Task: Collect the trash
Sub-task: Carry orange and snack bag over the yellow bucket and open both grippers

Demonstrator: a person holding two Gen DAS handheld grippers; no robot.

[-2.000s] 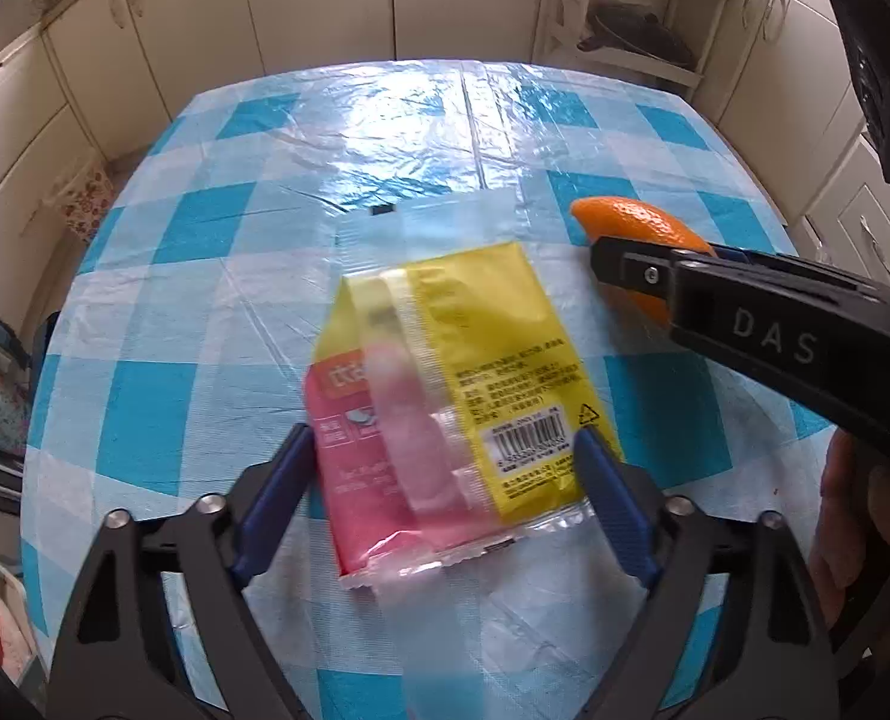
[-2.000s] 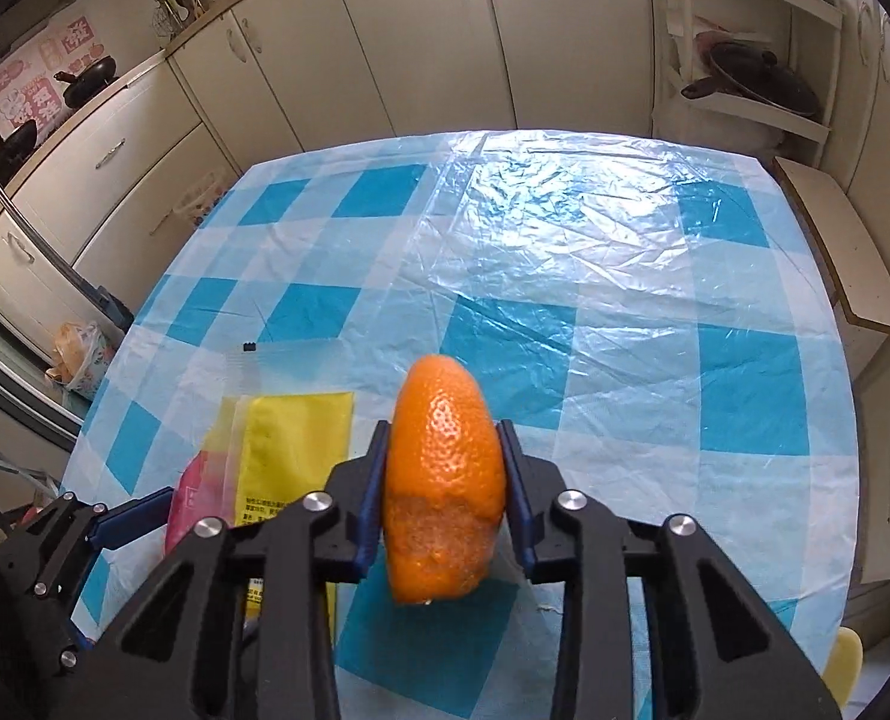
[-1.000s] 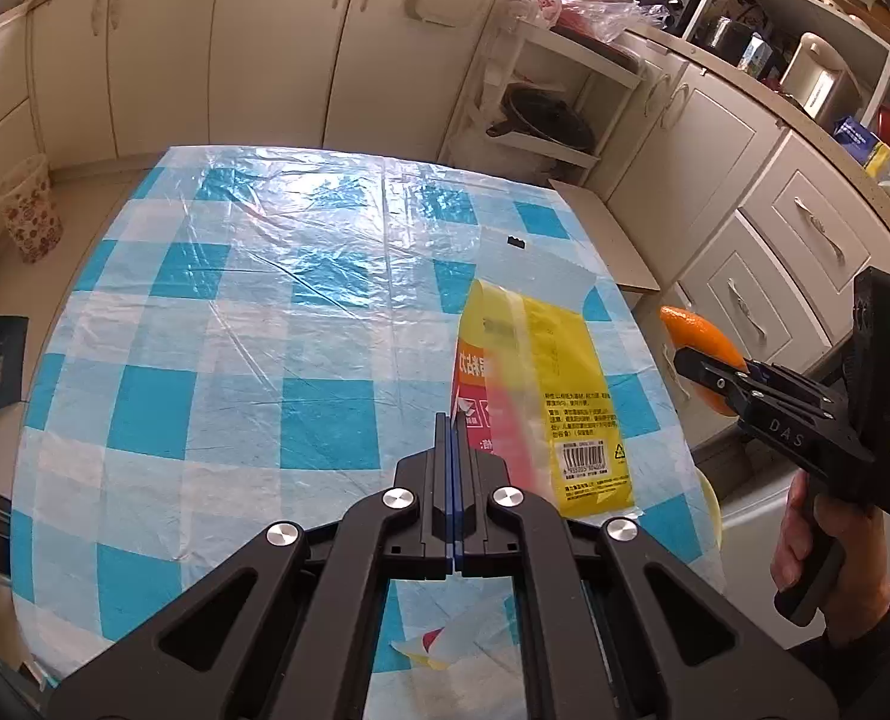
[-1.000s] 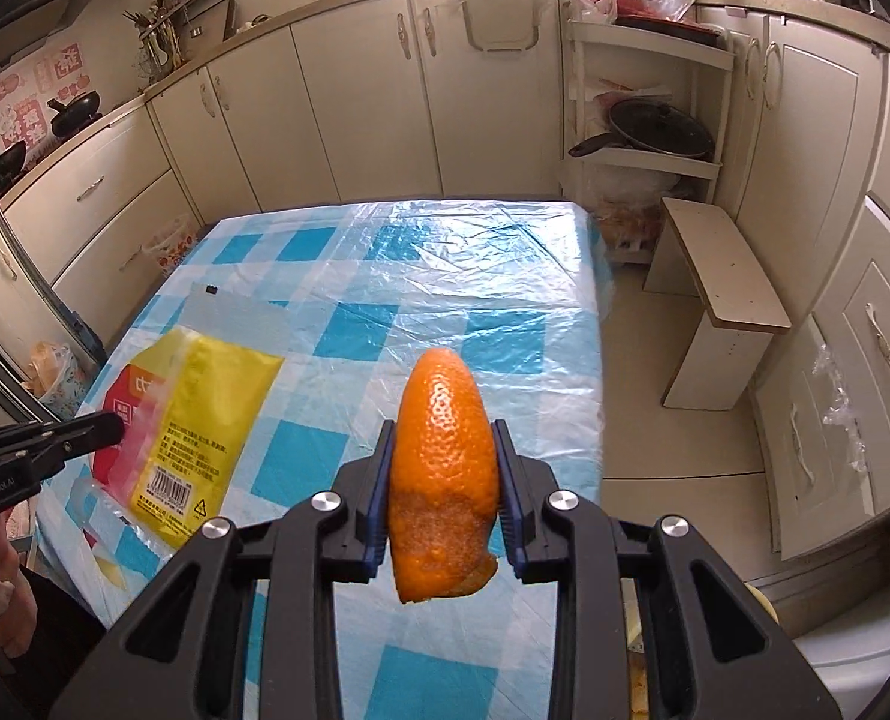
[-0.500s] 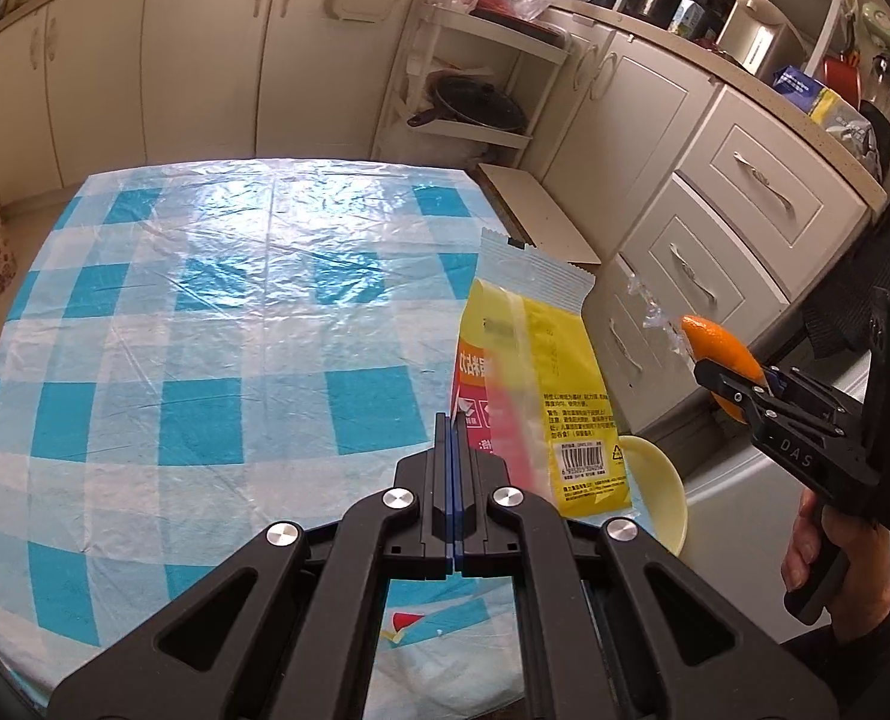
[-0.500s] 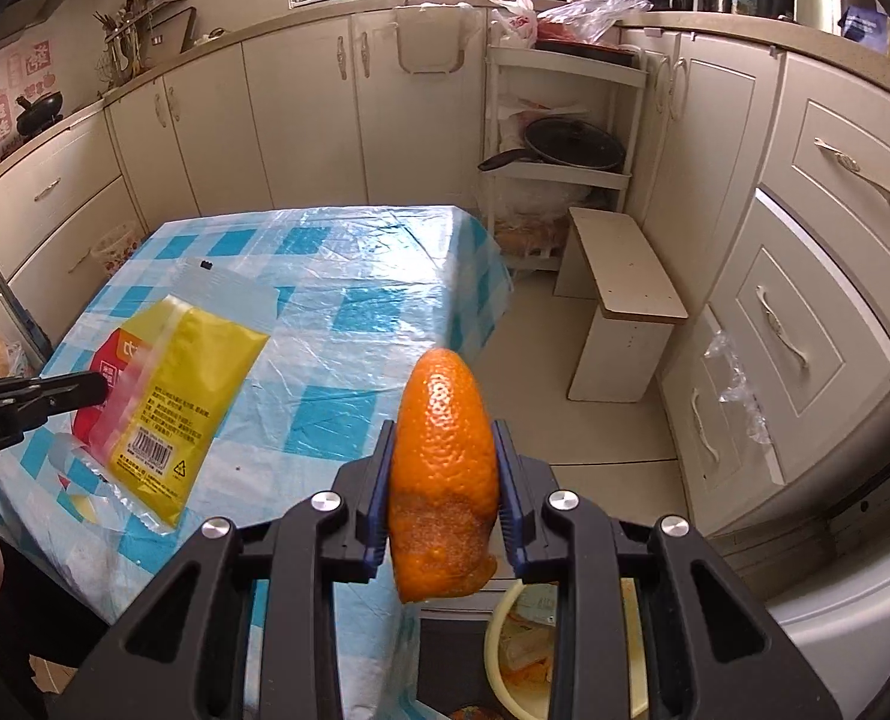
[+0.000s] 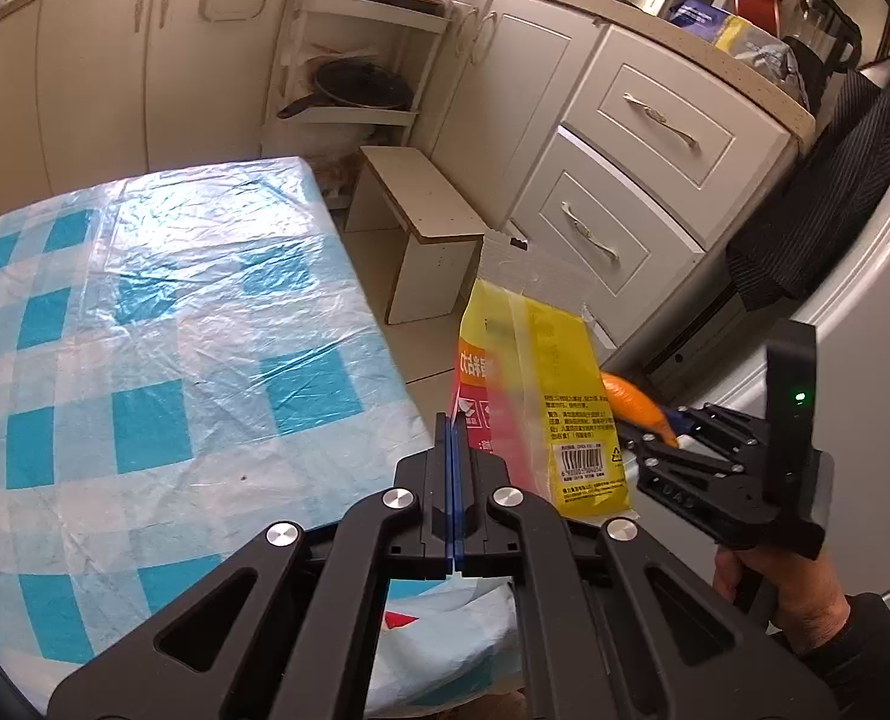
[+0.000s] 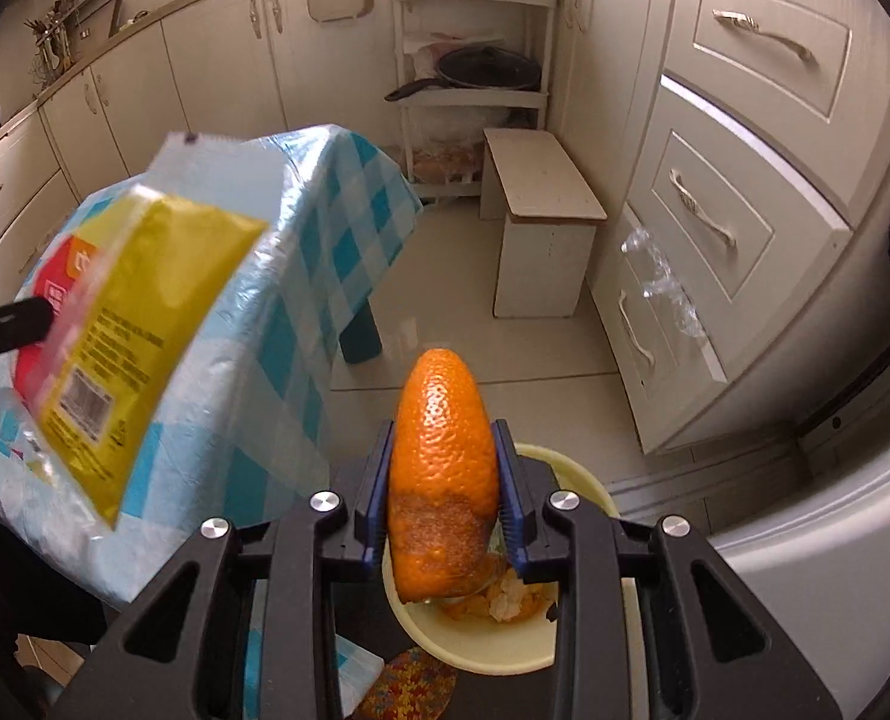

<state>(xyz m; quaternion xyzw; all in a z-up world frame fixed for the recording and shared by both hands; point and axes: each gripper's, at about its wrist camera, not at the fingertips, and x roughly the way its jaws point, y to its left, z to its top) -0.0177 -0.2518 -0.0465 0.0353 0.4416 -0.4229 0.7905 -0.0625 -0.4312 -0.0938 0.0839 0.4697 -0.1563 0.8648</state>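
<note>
Bearing a barcode and unreadable print, yellow wrapper (image 7: 556,396).

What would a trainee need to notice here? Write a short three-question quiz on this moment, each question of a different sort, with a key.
1. True or false: the right claw holds a piece of orange peel.
2. Multiple choice: what is the left claw clamped on? A) a yellow and red wrapper B) a pan C) a spoon
3. Short answer: what sits below the right claw in the right wrist view?

Key
1. True; the blue pads press on both sides of the peel.
2. A; the jaws are shut on its edge and it hangs beyond the table.
3. A pale yellow bin that already holds peel scraps.
</note>
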